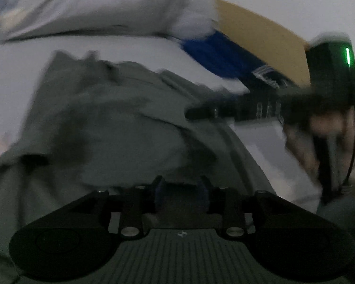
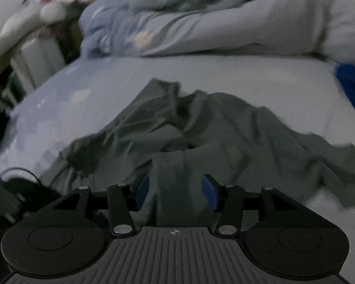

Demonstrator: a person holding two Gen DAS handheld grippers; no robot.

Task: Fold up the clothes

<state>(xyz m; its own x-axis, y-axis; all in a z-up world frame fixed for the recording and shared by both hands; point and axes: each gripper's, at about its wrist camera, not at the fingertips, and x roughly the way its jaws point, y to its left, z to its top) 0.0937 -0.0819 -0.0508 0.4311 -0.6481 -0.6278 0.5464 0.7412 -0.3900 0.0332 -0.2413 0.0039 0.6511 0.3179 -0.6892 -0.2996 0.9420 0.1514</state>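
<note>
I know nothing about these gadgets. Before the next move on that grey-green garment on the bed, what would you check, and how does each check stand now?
1. Right gripper has cloth between its blue pads: ok, a strip of the grey-green garment runs between them, but the pads stand apart, so it is not clamped.
2. Left gripper has a grip: not ok, its pads are apart over the garment.
3. Garment lies flat: not ok, it is bunched and wrinkled.
4. Bare bed sheet around the garment for folding: ok.
5. Blue item clear of the garment: ok, it lies apart.
6. Picture sharp enough to judge edges: not ok, the left wrist view is blurred.
</note>
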